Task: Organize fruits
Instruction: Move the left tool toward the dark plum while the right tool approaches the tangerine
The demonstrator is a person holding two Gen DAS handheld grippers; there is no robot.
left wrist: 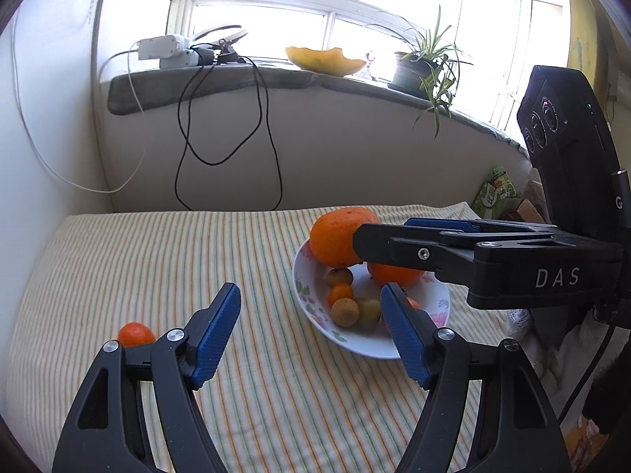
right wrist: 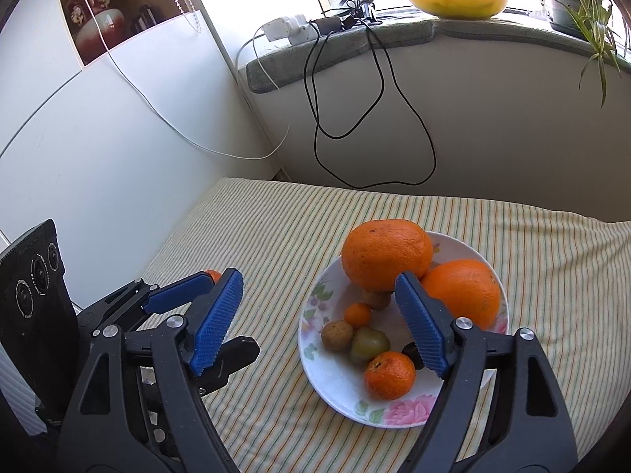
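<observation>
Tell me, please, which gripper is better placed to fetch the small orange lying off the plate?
Left, probably. The small orange lies beside the open left gripper, while the open right gripper is over the plate.

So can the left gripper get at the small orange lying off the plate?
Probably yes: the left gripper is open, and the small orange sits alone on the striped cloth, nothing between them.

One plate (right wrist: pixel 315 351) at lower centre holds two big oranges (right wrist: pixel 384 254), one mandarin (right wrist: pixel 389 375), one tiny orange fruit (right wrist: pixel 357 314), two brown fruits (right wrist: pixel 337 335) and one green fruit (right wrist: pixel 368 345). One more mandarin (left wrist: pixel 136 334) lies at lower left on the cloth (left wrist: pixel 157 260). Two grippers (left wrist: pixel 311 337) show, each with two blue pads (left wrist: pixel 219 325).
</observation>
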